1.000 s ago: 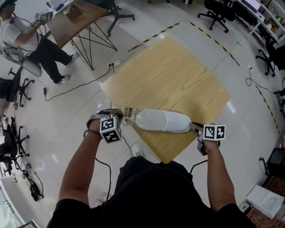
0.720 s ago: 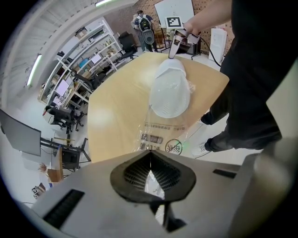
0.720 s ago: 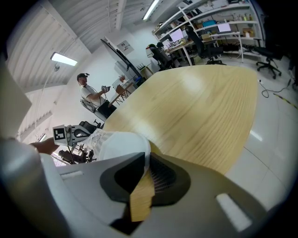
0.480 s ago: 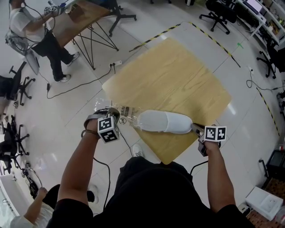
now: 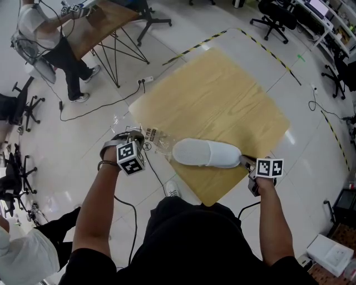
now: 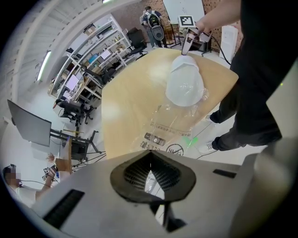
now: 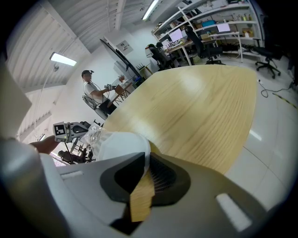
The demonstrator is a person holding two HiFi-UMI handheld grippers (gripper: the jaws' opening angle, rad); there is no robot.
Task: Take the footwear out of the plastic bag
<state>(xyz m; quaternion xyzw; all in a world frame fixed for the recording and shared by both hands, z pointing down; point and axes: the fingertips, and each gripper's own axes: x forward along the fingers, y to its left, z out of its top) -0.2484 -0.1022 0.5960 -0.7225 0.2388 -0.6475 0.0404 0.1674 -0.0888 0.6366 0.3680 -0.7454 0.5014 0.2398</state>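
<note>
A white slipper (image 5: 206, 153) lies near the front corner of the wooden table (image 5: 222, 89). My right gripper (image 5: 245, 162) is shut on its heel edge; in the right gripper view the pads (image 7: 160, 174) pinch the slipper (image 7: 122, 145) rim. A clear plastic bag (image 5: 156, 138) with printed labels stretches off the toe toward the left. My left gripper (image 5: 139, 137) is shut on the bag's end, beyond the table's left edge. In the left gripper view the bag (image 6: 173, 126) runs from the jaws to the slipper (image 6: 185, 84), whose toe is still in the bag's mouth.
A person stands by another table (image 5: 94, 22) at the far left. Another person crouches at the bottom left (image 5: 25, 259). Office chairs (image 5: 272, 14) and cables (image 5: 89, 106) lie around on the floor. My shoe (image 5: 171, 189) shows below the table's edge.
My left gripper has moved left and slightly up with the bag's end, sliding the bag further off the slipper. The right gripper has held still. A person came in at bottom left.
</note>
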